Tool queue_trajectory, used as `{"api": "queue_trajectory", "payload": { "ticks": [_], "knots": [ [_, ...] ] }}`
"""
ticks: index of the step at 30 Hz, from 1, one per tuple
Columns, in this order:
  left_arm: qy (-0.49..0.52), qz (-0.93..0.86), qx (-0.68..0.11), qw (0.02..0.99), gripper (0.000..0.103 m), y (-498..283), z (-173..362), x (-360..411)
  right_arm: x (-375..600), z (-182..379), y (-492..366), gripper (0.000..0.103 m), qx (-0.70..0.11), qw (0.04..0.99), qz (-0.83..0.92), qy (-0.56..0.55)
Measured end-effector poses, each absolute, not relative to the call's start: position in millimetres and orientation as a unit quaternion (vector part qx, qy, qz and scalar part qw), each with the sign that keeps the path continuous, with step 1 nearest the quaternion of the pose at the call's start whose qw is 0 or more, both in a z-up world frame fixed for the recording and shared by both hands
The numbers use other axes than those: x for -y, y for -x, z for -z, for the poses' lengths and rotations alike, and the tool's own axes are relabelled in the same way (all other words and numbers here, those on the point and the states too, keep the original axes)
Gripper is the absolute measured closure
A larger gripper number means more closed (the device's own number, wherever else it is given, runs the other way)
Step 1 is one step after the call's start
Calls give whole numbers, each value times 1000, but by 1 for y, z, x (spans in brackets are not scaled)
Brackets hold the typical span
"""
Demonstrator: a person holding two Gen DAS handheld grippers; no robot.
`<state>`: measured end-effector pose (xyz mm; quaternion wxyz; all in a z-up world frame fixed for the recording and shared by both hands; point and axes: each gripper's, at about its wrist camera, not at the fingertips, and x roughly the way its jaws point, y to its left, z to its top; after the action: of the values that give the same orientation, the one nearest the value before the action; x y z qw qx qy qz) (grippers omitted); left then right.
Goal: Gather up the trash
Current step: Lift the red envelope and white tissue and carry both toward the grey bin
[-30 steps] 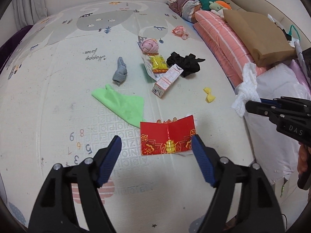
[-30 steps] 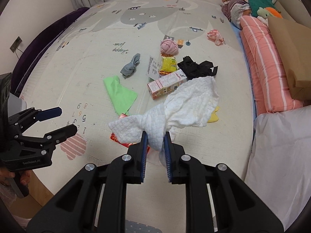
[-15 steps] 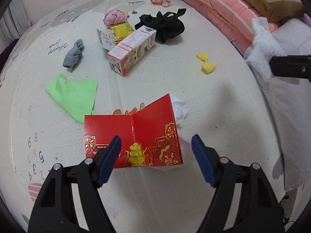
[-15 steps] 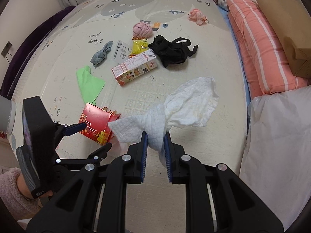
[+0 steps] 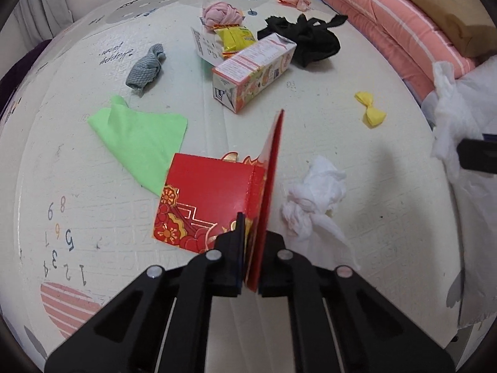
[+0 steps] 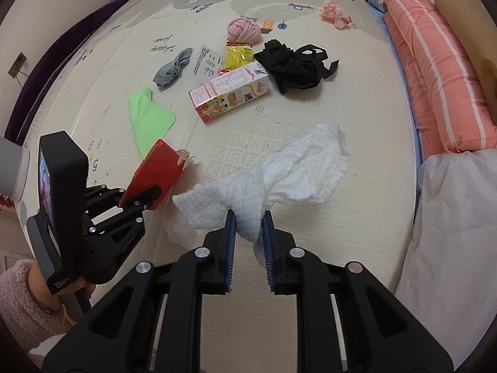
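Right hand-held gripper (image 6: 247,242) at 6 o'clock, jaws clamped on a crumpled white paper towel (image 6: 279,177) that fans out toward 1 o'clock. Left hand-held gripper (image 6: 141,194) at 9 o'clock, its jaws having just closed on a red printed envelope (image 6: 155,168), tilted up off the play mat (image 6: 357,108); a fuzzy pink sleeve (image 6: 21,295) at 8 o'clock. Pink drink carton (image 6: 228,94) lying on its side at centre, green cloth (image 6: 147,119) at 10 o'clock, grey knotted cloth (image 6: 172,70) at 11, yellow snack wrapper (image 6: 239,57) and pink knotted cloth (image 6: 243,29) at 12, black garment (image 6: 295,63) at 1. Pink striped bedding (image 6: 435,62) at 2, white plastic bag (image 6: 453,217) at 4.
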<state>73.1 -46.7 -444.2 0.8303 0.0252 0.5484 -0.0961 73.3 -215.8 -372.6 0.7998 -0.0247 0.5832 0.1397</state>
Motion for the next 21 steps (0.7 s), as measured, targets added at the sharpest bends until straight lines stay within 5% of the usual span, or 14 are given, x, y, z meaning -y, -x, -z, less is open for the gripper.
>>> {"api": "queue_trajectory", "payload": {
  "ticks": [21],
  "knots": [
    [18, 68, -502, 862, 99, -27, 222, -118, 66, 208, -39, 87, -533, 822, -196, 44]
  ]
}}
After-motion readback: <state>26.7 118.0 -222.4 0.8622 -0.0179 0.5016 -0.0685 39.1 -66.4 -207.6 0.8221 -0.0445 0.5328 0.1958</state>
